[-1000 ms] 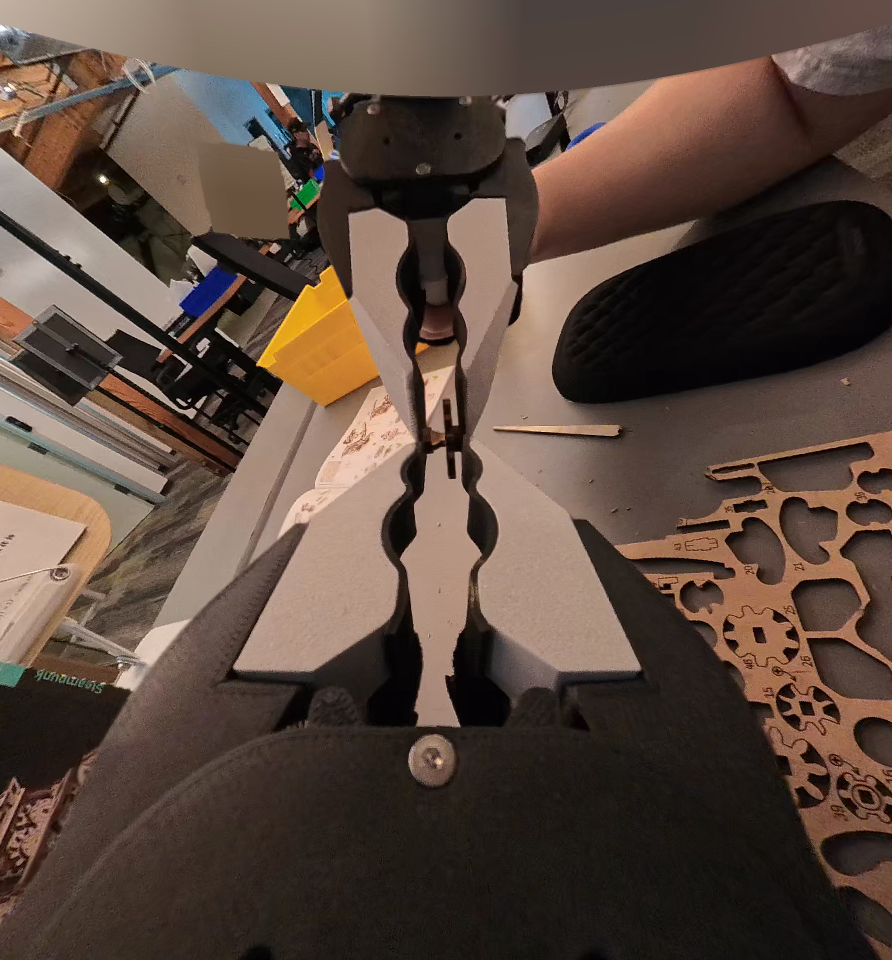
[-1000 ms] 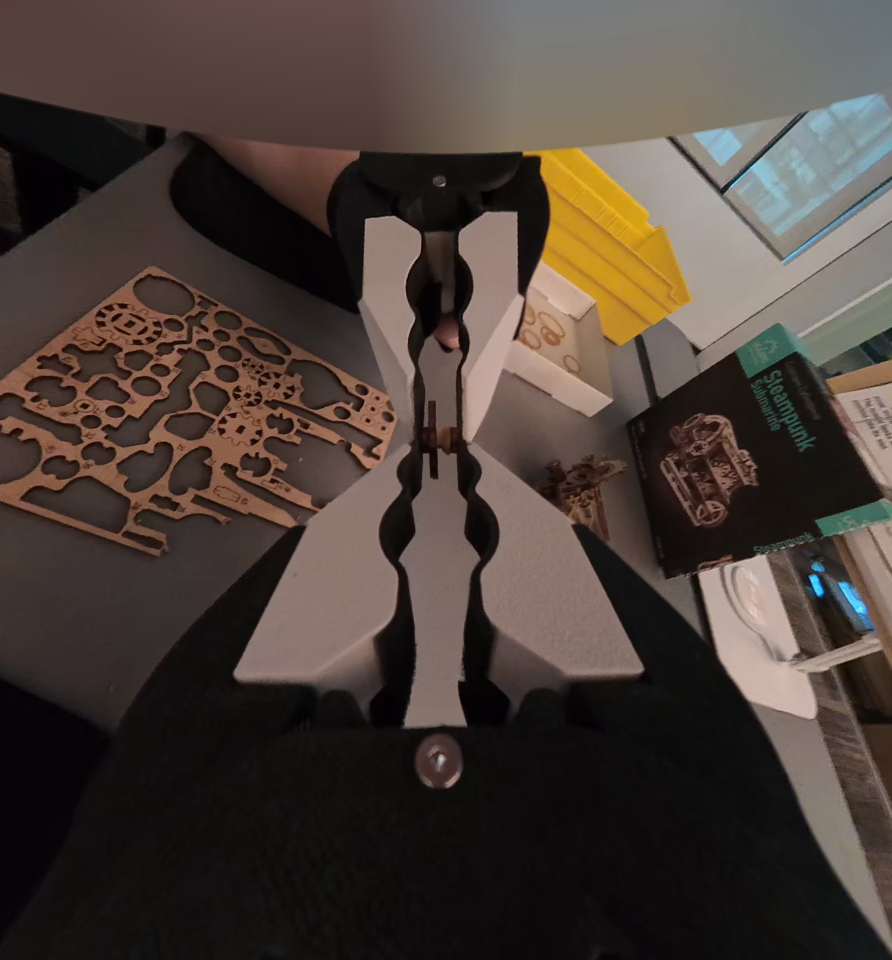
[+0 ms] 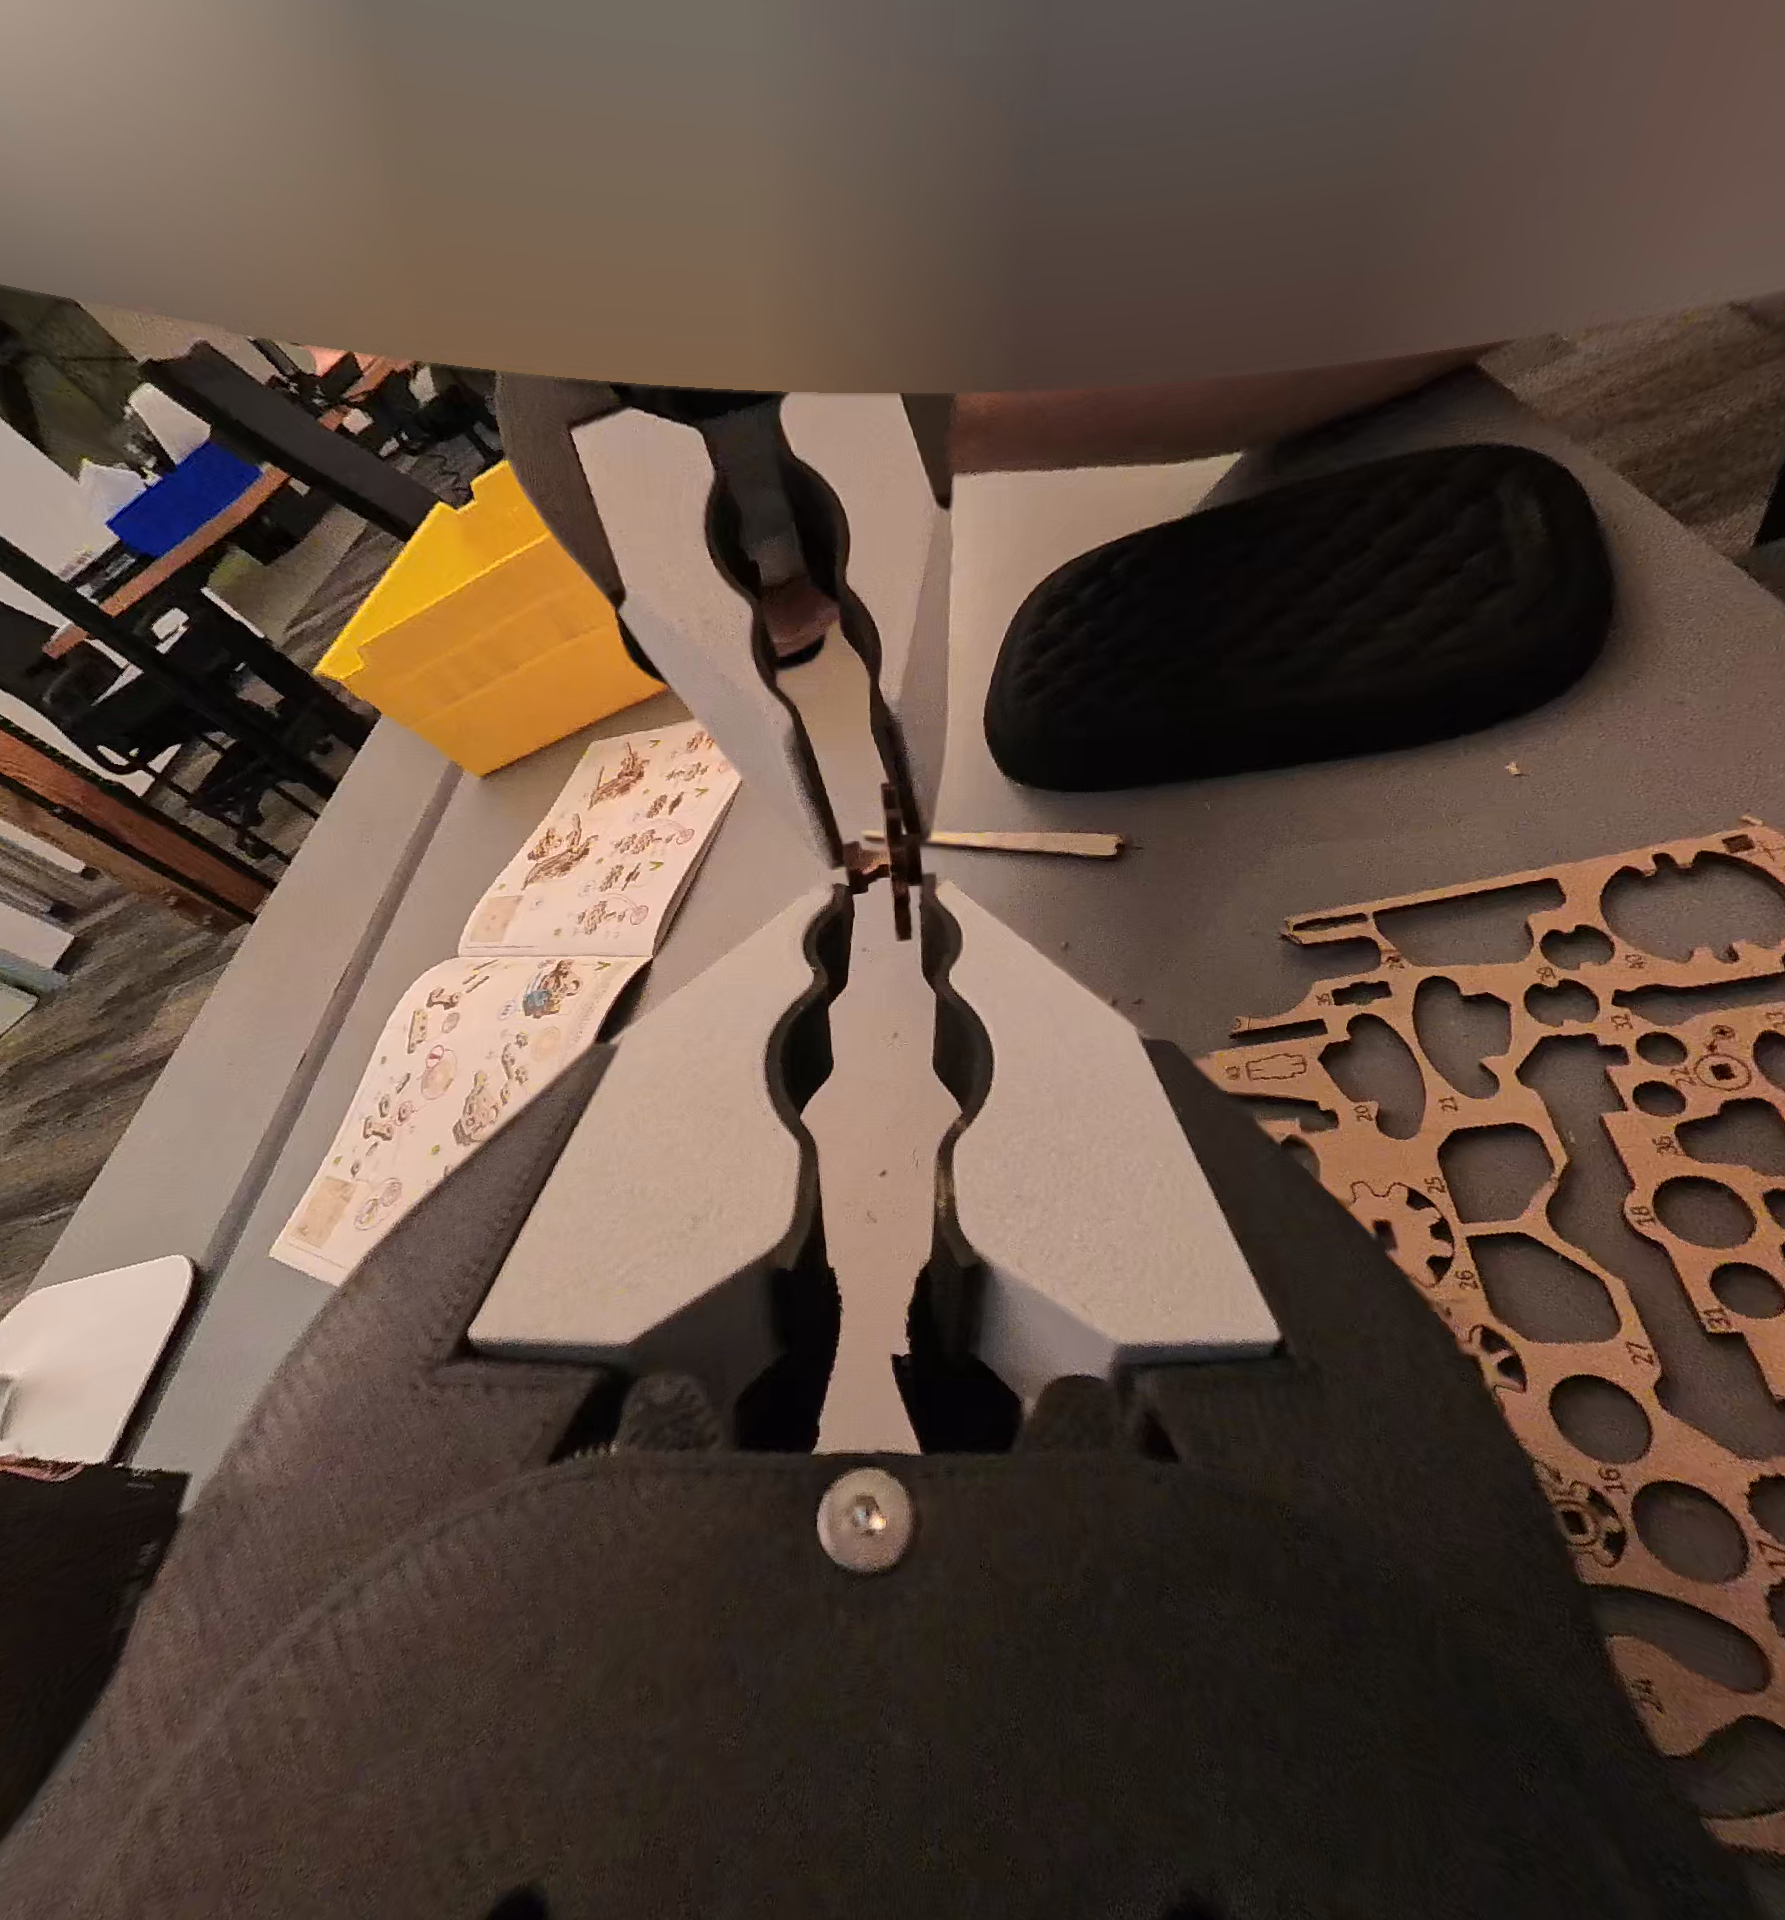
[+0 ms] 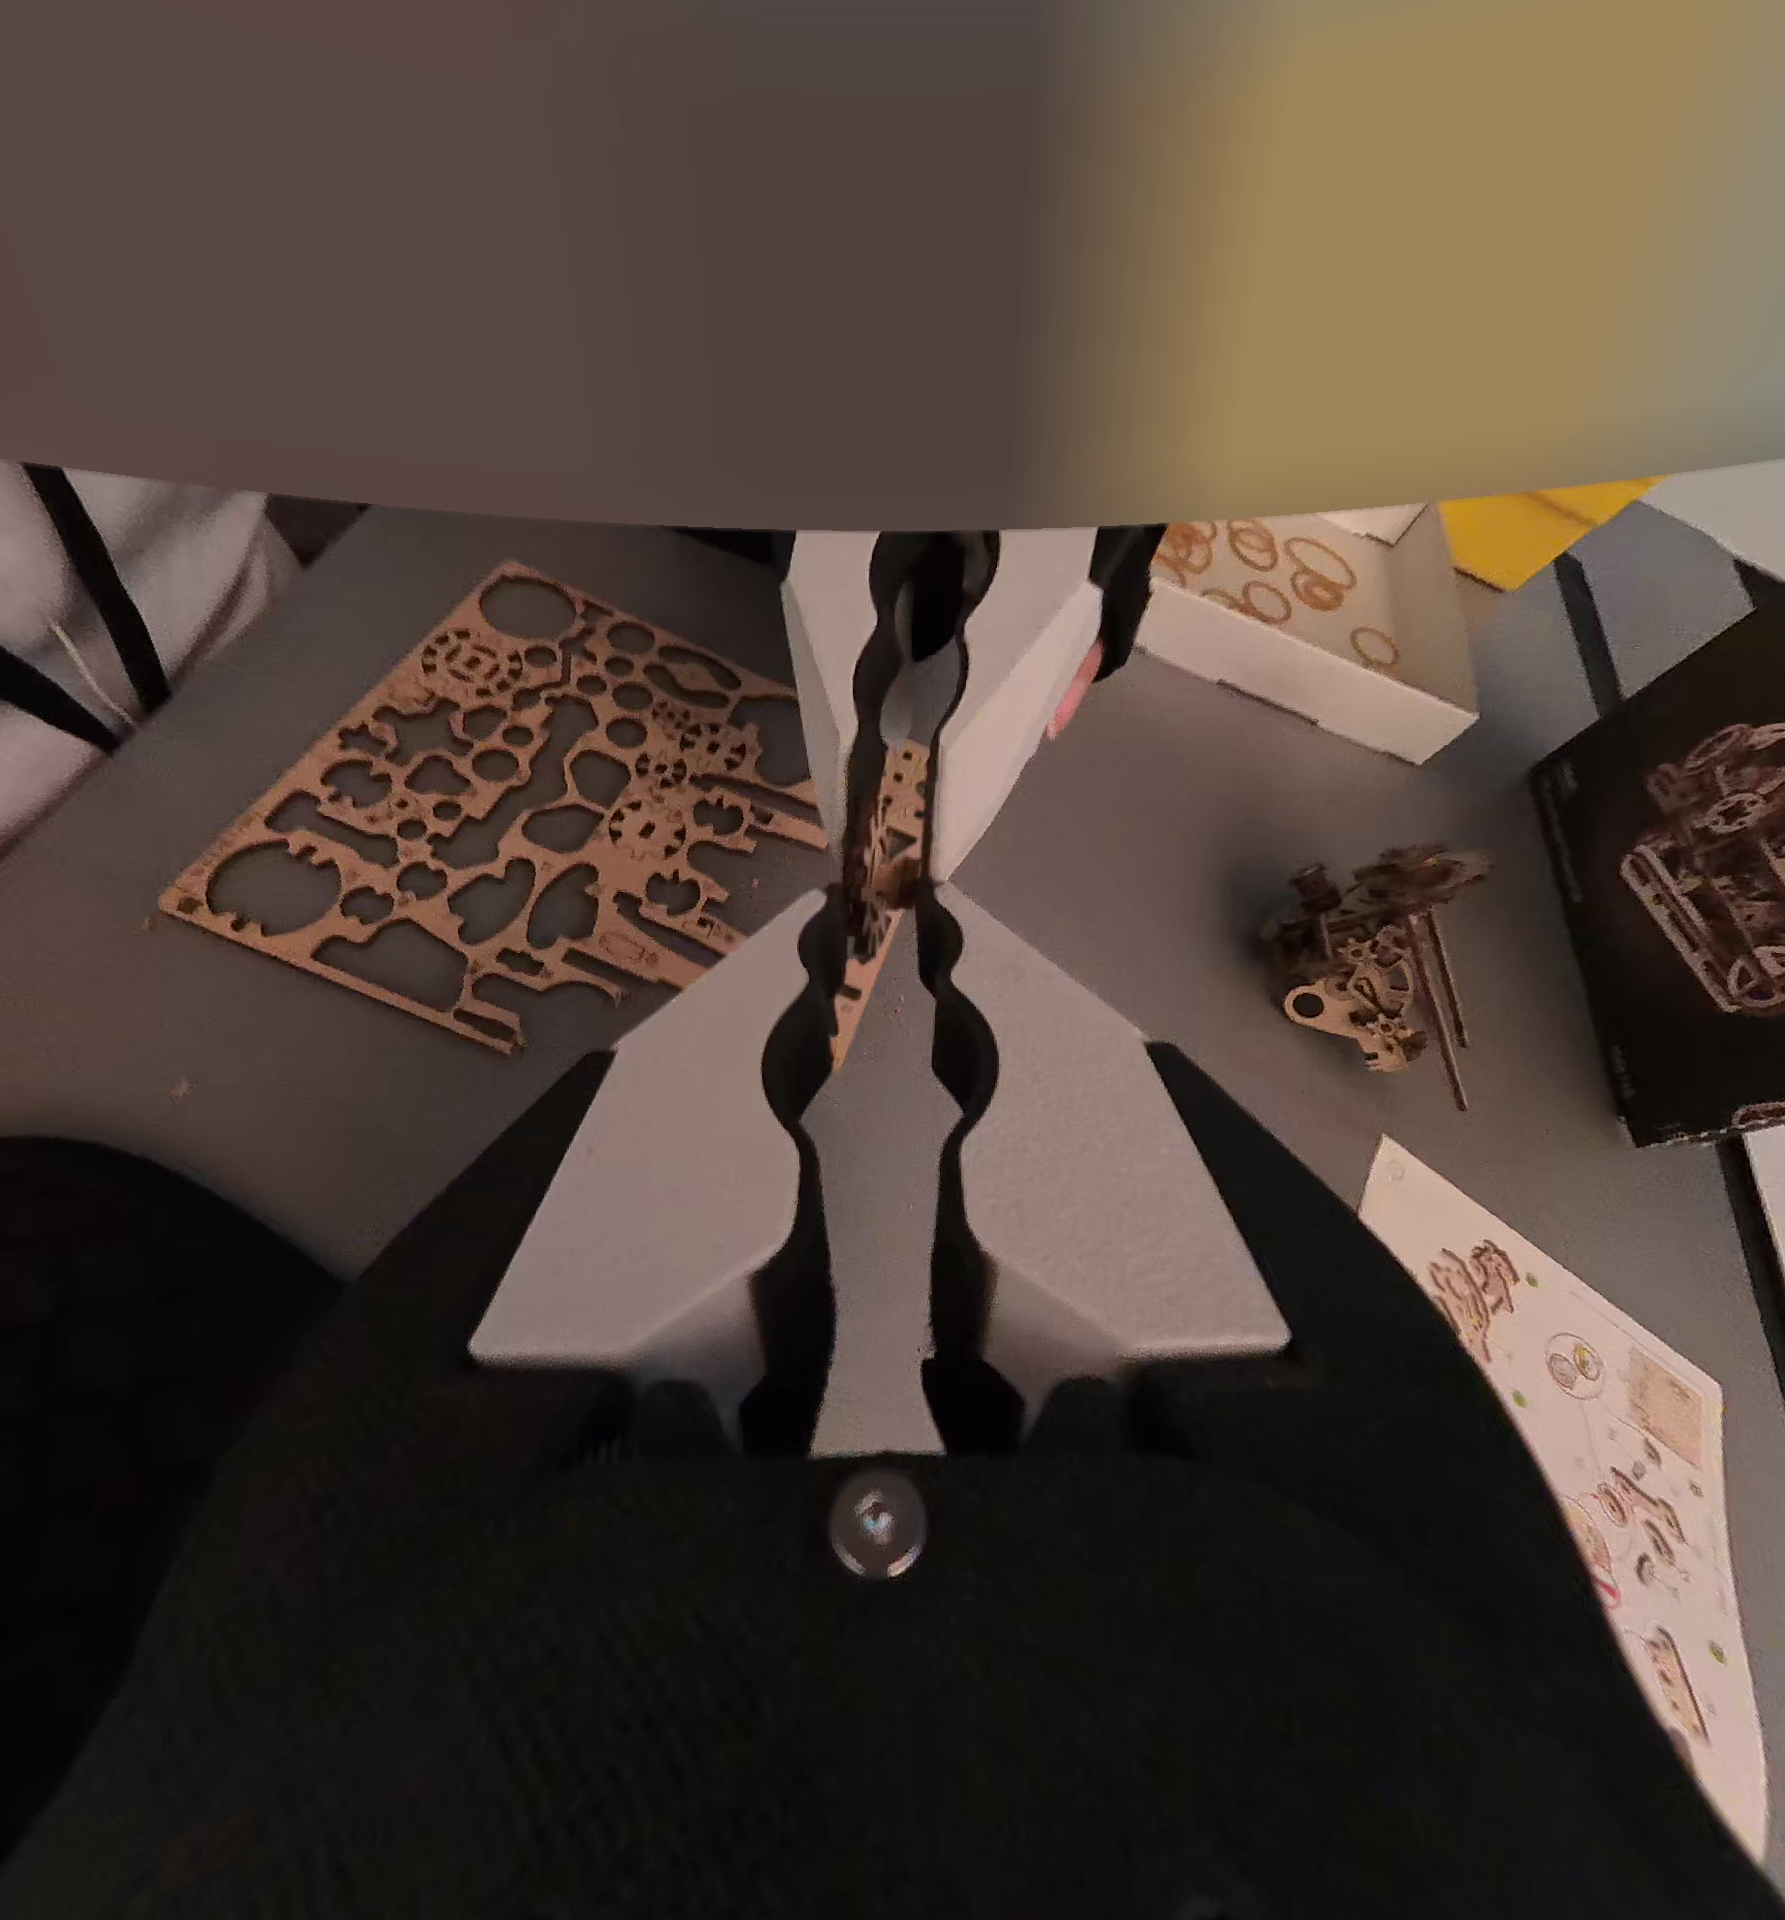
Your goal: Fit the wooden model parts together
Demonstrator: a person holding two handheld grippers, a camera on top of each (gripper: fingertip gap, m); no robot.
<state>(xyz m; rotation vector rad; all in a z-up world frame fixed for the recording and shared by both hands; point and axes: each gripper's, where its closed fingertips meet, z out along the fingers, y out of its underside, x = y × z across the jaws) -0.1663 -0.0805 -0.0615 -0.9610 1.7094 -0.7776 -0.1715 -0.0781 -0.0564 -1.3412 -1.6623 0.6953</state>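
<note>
Grippers tip to tip above grey table, small wooden parts pinched between them.

Left gripper clamps a small dark peg-like part; right gripper closes on a flat toothed piece, edge-on to the left wrist view. Both are held clear of the table, likely so peg and hole can be lined up from opposing sides; whether they are seated yet, I cannot tell. Punched-out plywood sheet lies at one side, source of parts. Open instruction booklet lies flat within sight, probably for reference. Half-built model and black kit box lie well apart, out of the working space. Black padded rest, thin wooden stick, yellow bins and white box of rings lie farther off.
</note>
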